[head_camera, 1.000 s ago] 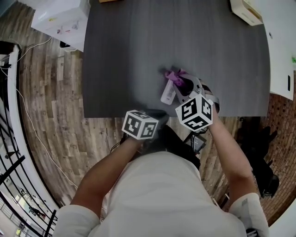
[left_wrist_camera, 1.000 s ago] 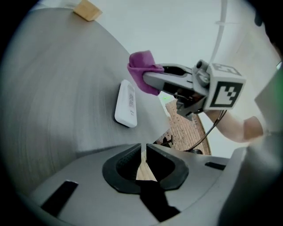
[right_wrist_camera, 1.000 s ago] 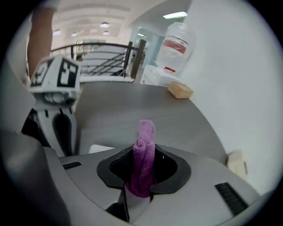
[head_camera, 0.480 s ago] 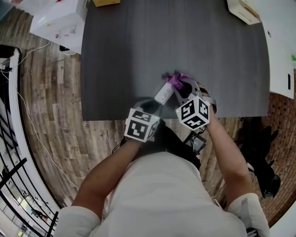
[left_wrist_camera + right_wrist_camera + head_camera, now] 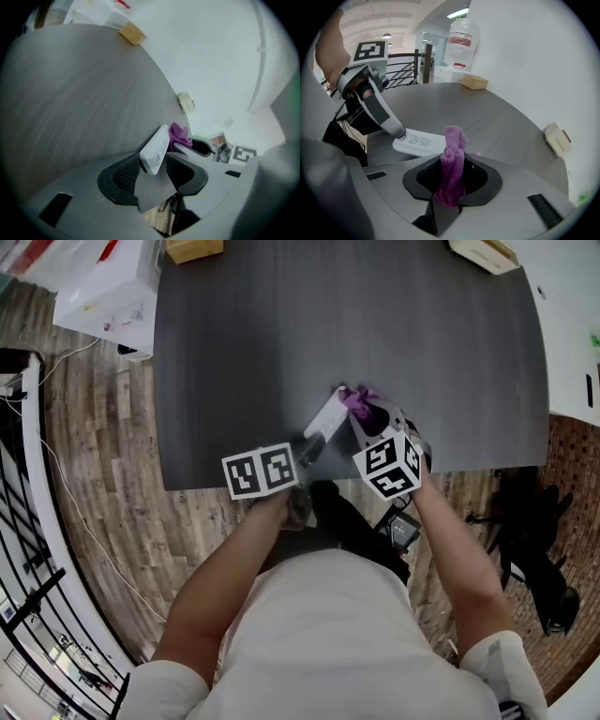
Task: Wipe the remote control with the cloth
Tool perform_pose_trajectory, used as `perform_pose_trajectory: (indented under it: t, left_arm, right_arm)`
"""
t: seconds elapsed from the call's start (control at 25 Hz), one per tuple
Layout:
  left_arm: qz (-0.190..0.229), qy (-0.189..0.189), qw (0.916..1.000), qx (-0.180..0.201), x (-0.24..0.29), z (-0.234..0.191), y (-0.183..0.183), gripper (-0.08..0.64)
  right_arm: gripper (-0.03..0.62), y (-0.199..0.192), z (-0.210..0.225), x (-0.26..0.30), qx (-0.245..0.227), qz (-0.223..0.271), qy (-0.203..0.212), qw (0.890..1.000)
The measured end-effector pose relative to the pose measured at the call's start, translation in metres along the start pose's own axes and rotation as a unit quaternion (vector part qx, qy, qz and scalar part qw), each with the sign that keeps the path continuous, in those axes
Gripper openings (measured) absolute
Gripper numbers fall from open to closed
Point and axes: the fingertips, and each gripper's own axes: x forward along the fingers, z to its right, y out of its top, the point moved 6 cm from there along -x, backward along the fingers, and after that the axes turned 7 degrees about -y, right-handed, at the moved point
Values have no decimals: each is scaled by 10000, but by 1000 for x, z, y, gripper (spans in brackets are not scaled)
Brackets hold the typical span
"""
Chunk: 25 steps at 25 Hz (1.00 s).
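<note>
At the table's (image 5: pixel 206 460) near edge, the left gripper's (image 5: pixel 157 165) jaws, just opening, straddle the remote control's (image 5: pixel 155 149) end while the right gripper (image 5: pixel 452 177) clamps the purple cloth (image 5: pixel 453 152) beside it, with bare tabletop beyond.

Grey table (image 5: pixel 244 352), tan block (image 5: pixel 194 249), cream box (image 5: pixel 483 254), white carton (image 5: pixel 103 292), plank floor (image 5: pixel 103 465).

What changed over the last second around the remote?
The left tool moved in from the table edge; its jaws have just been opening, and the remote now has its near end between them, swung leftward. The right tool stays shut on the purple cloth.
</note>
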Motion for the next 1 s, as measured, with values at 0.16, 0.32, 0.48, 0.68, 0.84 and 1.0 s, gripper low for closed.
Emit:
perform_pose_trajectory:
  t: [0.16, 0.32, 0.48, 0.68, 0.84, 1.0]
  left_arm:
    - [732, -1407, 9868, -315, 3, 19, 10, 161]
    - [389, -1602, 9857, 353, 23, 39, 8, 161]
    - [155, -1256, 9877, 917, 29, 36, 11, 161]
    - [-417, -428, 9587, 2779, 31, 35, 13, 162]
    - [-930, 156, 8768, 4714, 41, 47, 10, 163]
    - [-1167, 419, 8115, 5710, 51, 54, 7, 163]
  right_arm:
    - [101, -4, -6, 0, 63, 6, 129, 9999]
    - [101, -2, -14, 2, -145, -5, 97, 9998]
    - [101, -1, -14, 3, -81, -16, 155, 9998]
    - [101, -1, -8, 2, 227, -30, 284, 9993]
    - [101, 0, 4, 0, 860, -53, 501, 9950]
    - [101, 3, 4, -2, 1013, -30, 658, 9927]
